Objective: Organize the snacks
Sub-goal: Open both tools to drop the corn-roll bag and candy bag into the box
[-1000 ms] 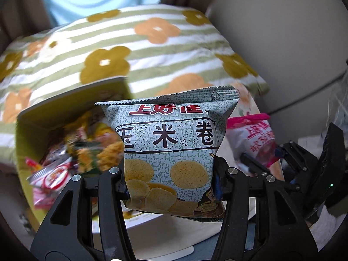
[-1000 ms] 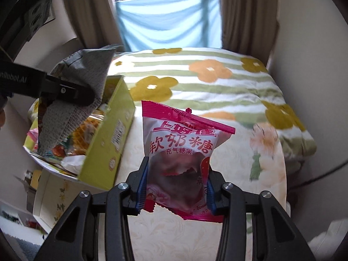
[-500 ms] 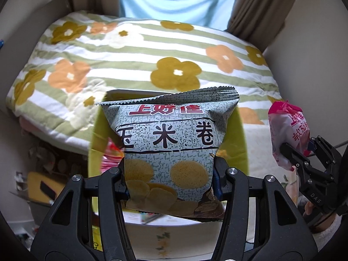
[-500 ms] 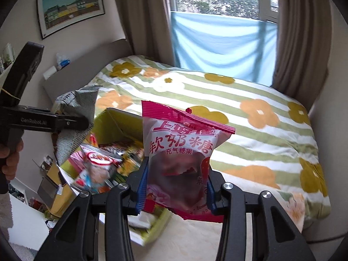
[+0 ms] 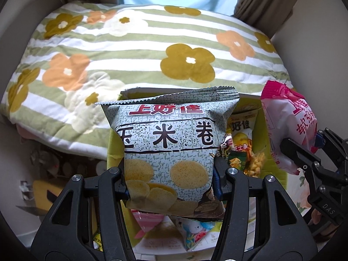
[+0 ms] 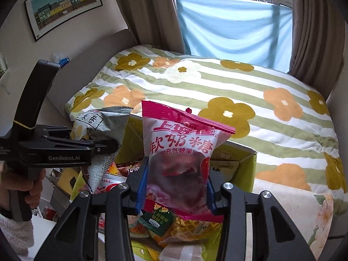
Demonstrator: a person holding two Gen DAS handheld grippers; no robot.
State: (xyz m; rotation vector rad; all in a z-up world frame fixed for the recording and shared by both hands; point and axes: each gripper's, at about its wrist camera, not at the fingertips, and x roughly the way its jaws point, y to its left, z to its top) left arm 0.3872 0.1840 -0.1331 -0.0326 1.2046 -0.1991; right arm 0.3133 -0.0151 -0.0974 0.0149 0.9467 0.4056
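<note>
My left gripper (image 5: 171, 182) is shut on a grey-green corn snack bag (image 5: 169, 143) and holds it upright above a yellow-green cardboard box (image 5: 261, 117) full of snack packets. My right gripper (image 6: 176, 189) is shut on a pink candy bag (image 6: 182, 152), also held above the box (image 6: 250, 161). The pink bag (image 5: 285, 126) and right gripper (image 5: 313, 158) show at the right of the left wrist view. The left gripper (image 6: 108, 146) with the grey bag (image 6: 102, 126) shows at the left of the right wrist view.
A bed with a striped flower quilt (image 6: 239, 91) lies behind the box. Several loose snack packets (image 6: 174, 224) fill the box. Curtains (image 6: 148, 10) and a blue cloth (image 6: 235, 24) hang at the window. Clutter (image 5: 43, 174) sits low on the left beside the bed.
Both grippers have swung with their bags from beside the box to over it. Their holds have not changed.
</note>
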